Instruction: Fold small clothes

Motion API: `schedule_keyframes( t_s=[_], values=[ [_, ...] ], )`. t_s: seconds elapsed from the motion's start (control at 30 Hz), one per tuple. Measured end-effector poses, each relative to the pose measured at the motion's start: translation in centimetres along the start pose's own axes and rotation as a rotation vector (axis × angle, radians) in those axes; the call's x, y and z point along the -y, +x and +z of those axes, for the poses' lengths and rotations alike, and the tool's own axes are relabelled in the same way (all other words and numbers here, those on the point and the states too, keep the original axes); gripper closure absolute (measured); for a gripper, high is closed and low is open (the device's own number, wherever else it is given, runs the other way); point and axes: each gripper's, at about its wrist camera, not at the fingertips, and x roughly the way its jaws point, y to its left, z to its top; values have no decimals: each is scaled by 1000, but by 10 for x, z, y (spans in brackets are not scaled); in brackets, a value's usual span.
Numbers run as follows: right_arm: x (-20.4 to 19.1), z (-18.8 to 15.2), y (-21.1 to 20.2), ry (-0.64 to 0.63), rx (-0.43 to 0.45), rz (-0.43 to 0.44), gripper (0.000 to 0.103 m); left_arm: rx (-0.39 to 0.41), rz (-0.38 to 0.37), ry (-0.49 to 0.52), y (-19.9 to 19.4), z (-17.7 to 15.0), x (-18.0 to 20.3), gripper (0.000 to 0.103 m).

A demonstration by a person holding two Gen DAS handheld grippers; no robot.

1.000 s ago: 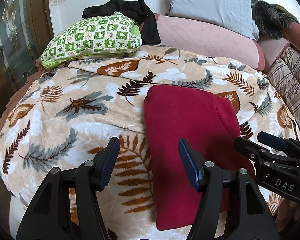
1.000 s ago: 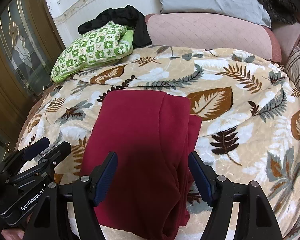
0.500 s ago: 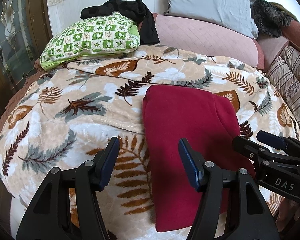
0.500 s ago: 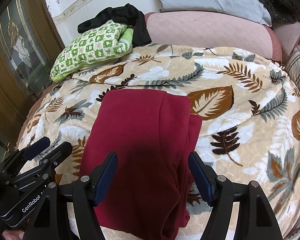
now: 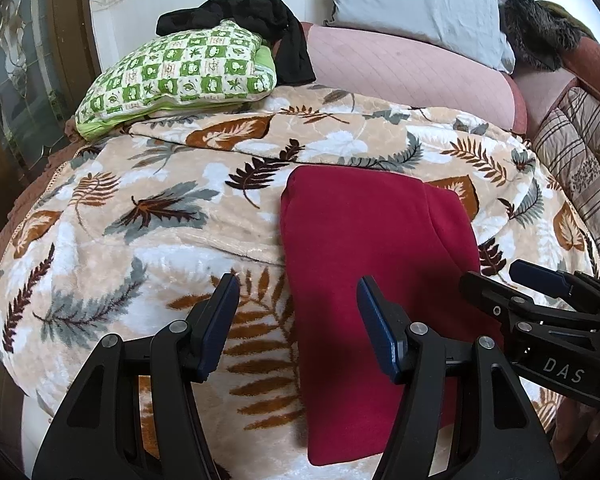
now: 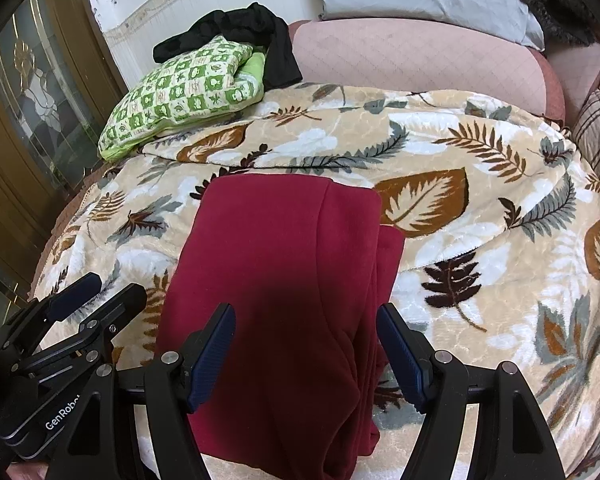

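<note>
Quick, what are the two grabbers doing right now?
Left gripper: jaws open, holding nothing.
Right gripper: jaws open, empty, above the red garment.

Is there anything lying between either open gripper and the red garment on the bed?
Nothing visible. The red garment lies bare on the leaf-print blanket, directly below the open right gripper; the open left gripper straddles its left edge.

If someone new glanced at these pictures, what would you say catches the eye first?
First, the folded dark-red fleece garment lying flat in the middle of the cream leaf-patterned plush blanket. Next, the green-and-white checked cushion at the far left with a crumpled black garment draped behind it. Both tongs, left and right, hang open above the red garment's near end.
</note>
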Motion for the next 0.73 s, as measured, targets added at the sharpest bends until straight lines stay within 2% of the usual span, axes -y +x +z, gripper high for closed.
schedule_keyframes(
  t_s=[0.47,0.73],
  values=[
    [0,4,8,1,-14,4,32,-4,-9,23,12,1,0,42],
    [4,4,18,3,-33,6,32,-8,-49,20,23,5,-4,42]
  ],
)
